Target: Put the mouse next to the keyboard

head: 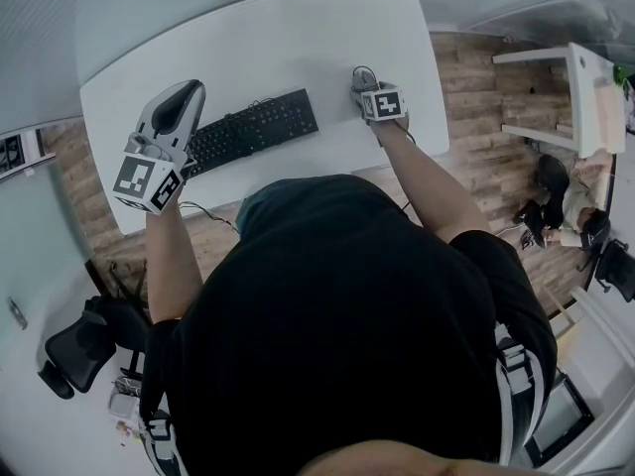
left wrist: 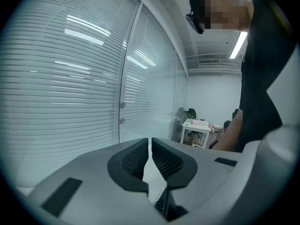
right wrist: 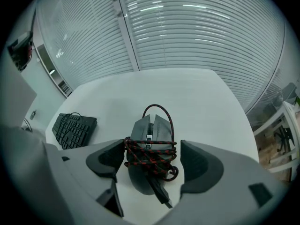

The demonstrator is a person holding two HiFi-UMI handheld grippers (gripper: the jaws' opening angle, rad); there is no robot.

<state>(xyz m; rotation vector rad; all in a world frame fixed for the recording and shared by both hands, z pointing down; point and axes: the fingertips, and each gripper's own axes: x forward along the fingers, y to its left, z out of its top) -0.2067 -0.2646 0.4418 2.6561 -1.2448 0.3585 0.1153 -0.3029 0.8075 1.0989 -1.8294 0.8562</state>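
A grey mouse [right wrist: 149, 131] with its red-and-black cable wound round it lies on the white table [right wrist: 201, 95]. My right gripper [right wrist: 151, 157] is open, with one jaw on each side of the mouse; the left jaw is close against the cable and a gap shows at the right jaw. The black keyboard [right wrist: 73, 128] lies to the left, apart from the mouse. In the head view the keyboard [head: 253, 127] is mid-table, the right gripper [head: 369, 87] to its right and largely hiding the mouse [head: 359, 74]. My left gripper [head: 182, 102] hangs over the keyboard's left end, shut and empty [left wrist: 151, 149], pointing up at the blinds.
The table [head: 298, 38] ends close behind the keyboard toward the person. A black office chair [head: 74, 350] stands on the wooden floor at the lower left. A second white table [head: 585, 82] and a seated person [head: 571, 216] are at the right.
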